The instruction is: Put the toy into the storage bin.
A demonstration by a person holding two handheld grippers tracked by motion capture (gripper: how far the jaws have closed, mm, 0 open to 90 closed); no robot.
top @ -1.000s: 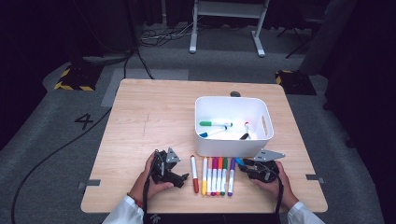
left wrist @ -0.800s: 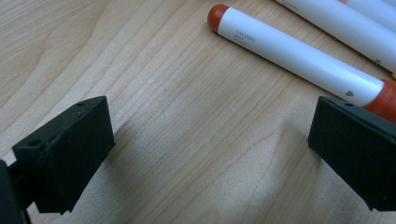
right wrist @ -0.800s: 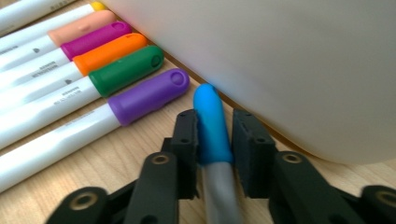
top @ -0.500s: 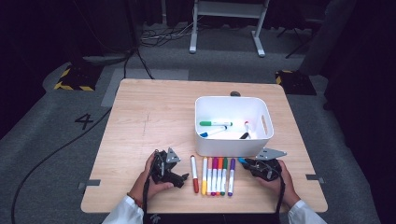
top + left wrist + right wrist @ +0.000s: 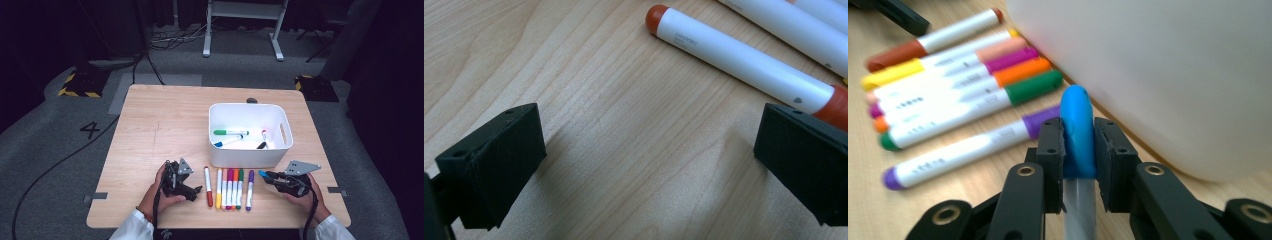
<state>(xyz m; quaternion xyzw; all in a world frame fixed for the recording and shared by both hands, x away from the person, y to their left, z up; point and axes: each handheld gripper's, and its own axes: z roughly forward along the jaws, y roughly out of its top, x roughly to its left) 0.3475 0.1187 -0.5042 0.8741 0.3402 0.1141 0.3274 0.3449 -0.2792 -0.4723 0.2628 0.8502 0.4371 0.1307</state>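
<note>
The right gripper (image 5: pixel 1079 150) has its two black jaws clamped on the blue cap of a white-barrelled marker (image 5: pixel 1077 131), held low over the light wooden table (image 5: pixel 165 120) just in front of the white rectangular plastic bin (image 5: pixel 250 162). Inside that bin lie four markers: a green-capped one (image 5: pixel 230 132), a blue-capped one (image 5: pixel 227 141), a red-capped one and a black one. Six more markers lie side by side on the table, from the red-capped marker (image 5: pixel 744 60) to the purple-capped marker (image 5: pixel 968 150), while the left gripper (image 5: pixel 182 182), jaws spread wide and holding nothing, sits beside the red one.
</note>
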